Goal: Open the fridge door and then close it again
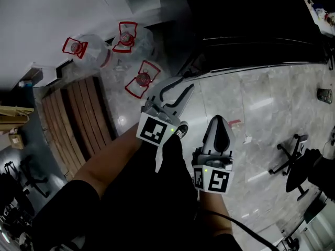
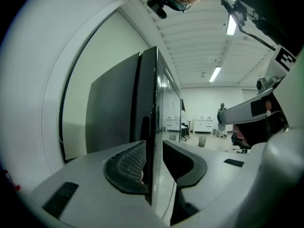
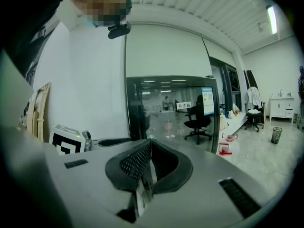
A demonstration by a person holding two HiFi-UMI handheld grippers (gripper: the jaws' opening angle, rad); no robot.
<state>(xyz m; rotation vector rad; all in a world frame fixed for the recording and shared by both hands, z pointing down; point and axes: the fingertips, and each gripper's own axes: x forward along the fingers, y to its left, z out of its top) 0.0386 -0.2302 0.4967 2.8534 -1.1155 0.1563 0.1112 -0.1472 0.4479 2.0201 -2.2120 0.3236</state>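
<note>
Left gripper view shows the tall glossy black fridge [image 2: 118,108] edge-on, upright by the white wall [image 2: 42,80], lined up in the gap of my spread-apart left tongs [image 2: 154,144]. Right gripper view catches its mirror-like front instead. My right tongs [image 3: 150,141] are clenched on nothing.

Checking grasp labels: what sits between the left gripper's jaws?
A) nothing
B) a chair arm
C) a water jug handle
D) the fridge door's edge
D: the left gripper has its jaws apart, and the edge of the dark fridge door runs up between them.
</note>
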